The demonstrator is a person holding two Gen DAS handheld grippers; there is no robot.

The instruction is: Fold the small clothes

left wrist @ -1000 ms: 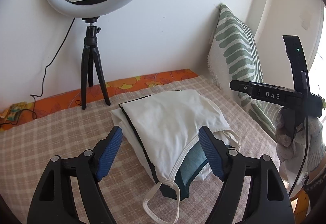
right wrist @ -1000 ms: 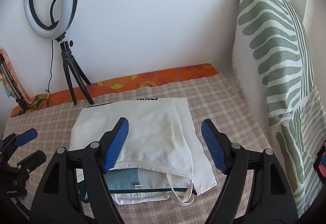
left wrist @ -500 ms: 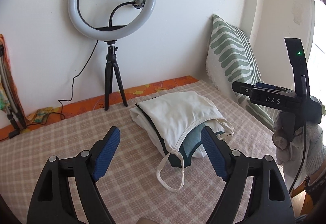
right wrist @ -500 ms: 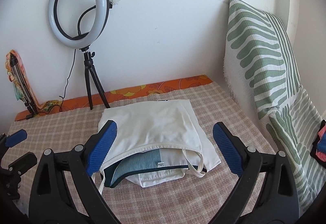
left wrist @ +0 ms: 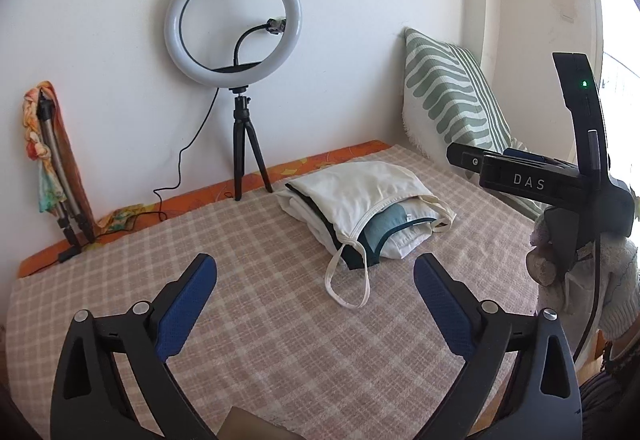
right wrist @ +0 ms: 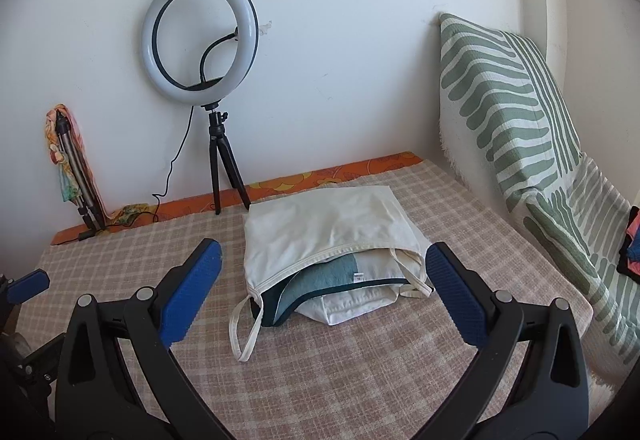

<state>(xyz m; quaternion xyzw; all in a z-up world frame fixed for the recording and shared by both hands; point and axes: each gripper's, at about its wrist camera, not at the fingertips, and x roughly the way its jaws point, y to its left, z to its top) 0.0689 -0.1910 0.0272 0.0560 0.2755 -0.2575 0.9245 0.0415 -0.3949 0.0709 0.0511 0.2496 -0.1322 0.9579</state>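
Note:
A folded stack of small clothes lies on the checked bed cover, a white strapped top over a teal piece and a white piece. It also shows in the right wrist view. A loose strap loop hangs off its near end. My left gripper is open and empty, held back from the stack. My right gripper is open and empty, jaws wide on either side of the stack's near edge but above and short of it. The right gripper body shows at the right of the left wrist view.
A ring light on a black tripod stands at the back by the wall with its cable. A folded tripod with a colourful cloth leans at the back left. A green striped pillow leans on the right wall.
Both grippers have pulled back and up from the folded stack, which now looks smaller and farther. The jaws have opened wider. The stack has stayed in place.

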